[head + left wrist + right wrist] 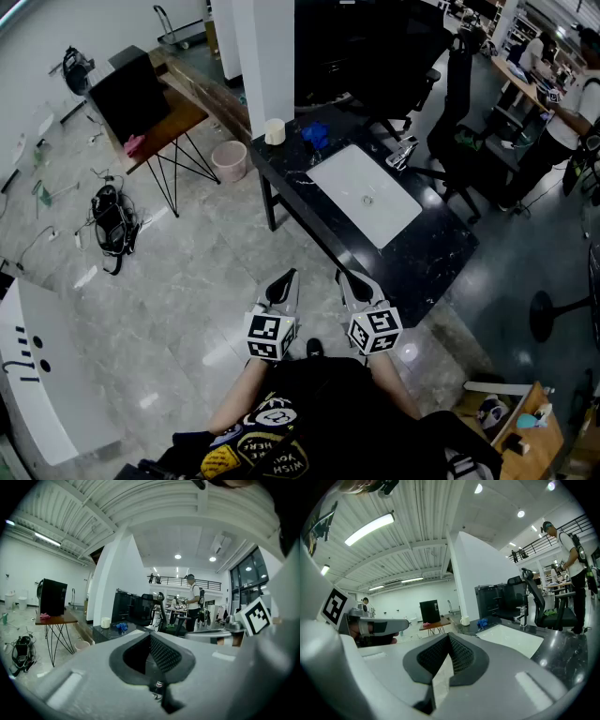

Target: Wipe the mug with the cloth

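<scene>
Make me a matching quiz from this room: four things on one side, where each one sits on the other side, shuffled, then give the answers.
Things
1. cream ceramic mug
2. crumpled blue cloth
3. pale pink round bucket
4. black backpack

Places
A. on the floor, between the wooden table and the black counter
B. on the black counter, beside the white pillar
C. on the floor, left of the wooden table in the head view
D. on the black counter, between the mug and the white sink

Pairs: 1-B, 2-D, 3-A, 4-C
</scene>
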The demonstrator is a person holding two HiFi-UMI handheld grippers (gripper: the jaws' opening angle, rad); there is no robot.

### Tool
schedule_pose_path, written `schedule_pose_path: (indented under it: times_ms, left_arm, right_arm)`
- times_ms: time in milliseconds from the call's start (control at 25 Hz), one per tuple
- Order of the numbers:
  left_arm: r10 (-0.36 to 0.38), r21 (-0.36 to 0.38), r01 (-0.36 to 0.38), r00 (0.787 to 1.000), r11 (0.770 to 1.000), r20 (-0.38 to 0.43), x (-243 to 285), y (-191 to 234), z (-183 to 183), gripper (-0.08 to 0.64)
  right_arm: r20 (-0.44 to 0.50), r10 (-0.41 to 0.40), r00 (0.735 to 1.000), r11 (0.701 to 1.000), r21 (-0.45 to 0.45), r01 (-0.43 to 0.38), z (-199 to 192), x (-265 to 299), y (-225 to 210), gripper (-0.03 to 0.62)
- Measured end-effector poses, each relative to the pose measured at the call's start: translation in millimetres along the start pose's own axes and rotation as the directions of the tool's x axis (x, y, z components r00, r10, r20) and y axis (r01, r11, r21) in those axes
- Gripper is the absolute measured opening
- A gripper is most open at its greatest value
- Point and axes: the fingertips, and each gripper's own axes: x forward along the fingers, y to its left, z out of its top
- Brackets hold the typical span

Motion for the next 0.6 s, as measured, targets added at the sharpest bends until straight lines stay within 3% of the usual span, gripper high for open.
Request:
schedule_pose_path:
  times_ms: [360,600]
  left_arm:
    - [-0.010,-0.007,0.010,1.000,1.000,-0.003,-3.0,4.4,-1.4,0.003]
    - [-0.002,-0.017,0.002,1.000,1.000,-0.008,-9.9,13.7,-2.3,0.003]
  right_arm:
    - [-0.005,0.005,1.000,1.000,0.004,-0.005,-2.4,0.4,7.2,0.002]
    - [0.002,0.066,0.998,0.997,-0.033,-0.066,-0.4,5.7,26.6,0.002]
